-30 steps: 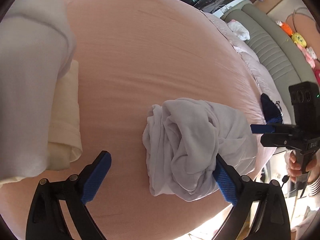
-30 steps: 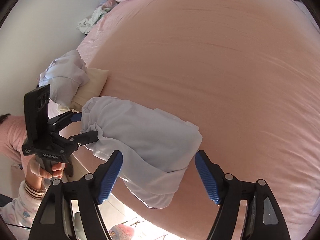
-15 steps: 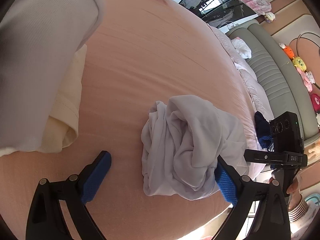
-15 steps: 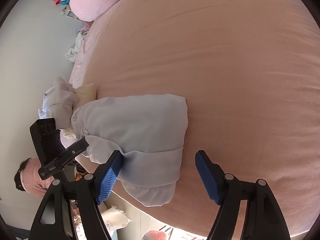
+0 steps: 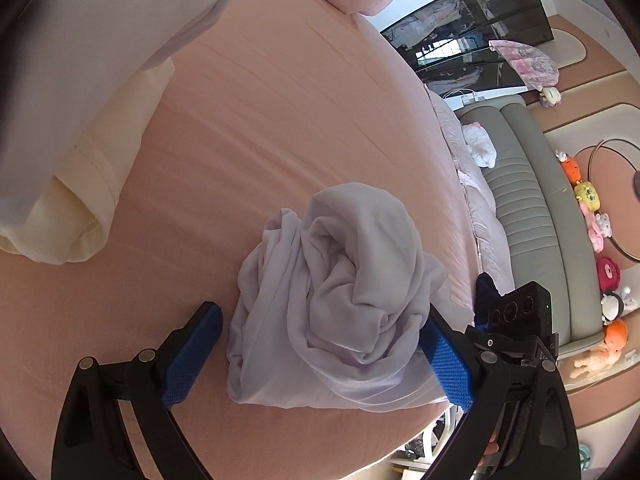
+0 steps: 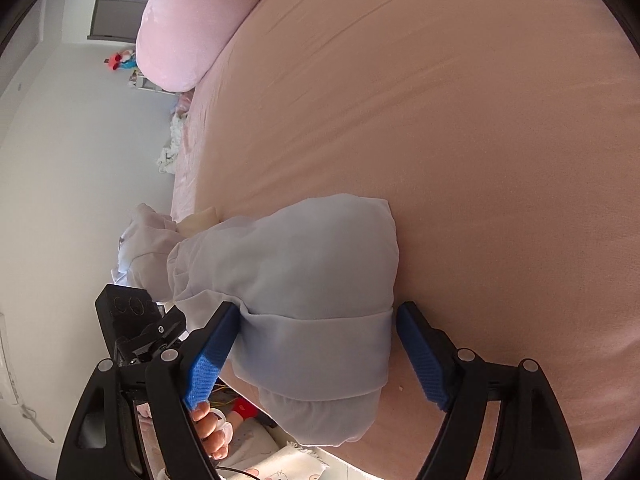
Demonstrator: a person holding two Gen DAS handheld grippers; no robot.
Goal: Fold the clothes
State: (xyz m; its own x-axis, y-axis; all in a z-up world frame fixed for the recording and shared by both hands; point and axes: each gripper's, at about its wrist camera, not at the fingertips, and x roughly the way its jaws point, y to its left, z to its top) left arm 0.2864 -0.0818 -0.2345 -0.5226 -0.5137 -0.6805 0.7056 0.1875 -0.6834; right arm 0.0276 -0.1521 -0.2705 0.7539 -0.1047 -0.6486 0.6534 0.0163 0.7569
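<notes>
The pale grey garment (image 5: 340,304) lies bundled at the near edge of the bed (image 5: 280,120), and part of it hangs over that edge in the right wrist view (image 6: 316,312). From where I stand that overhang is the main worry: a tug toward the edge, or a grip on one loose layer only, could drag the whole bundle off the mattress. The bundle also looks loosely rolled rather than flat, so a pinch on the wrong layer would likely pull it apart instead of making a clean fold.

The left claw (image 5: 320,356) is spread wide, its blue pads either side of the bundle; the right-hand pad lies against the cloth and the other stands just clear of it. It grips nothing. The right claw (image 6: 316,348) is just as wide, straddling the hanging end, one pad touching cloth, and it too has hold of nothing.

Further off, a cream folded piece (image 5: 84,184) sits under a whitish pile (image 5: 88,40) near the same edge, well apart from the bundle. A pink pillow (image 6: 180,28) lies at the far end of the bed.
</notes>
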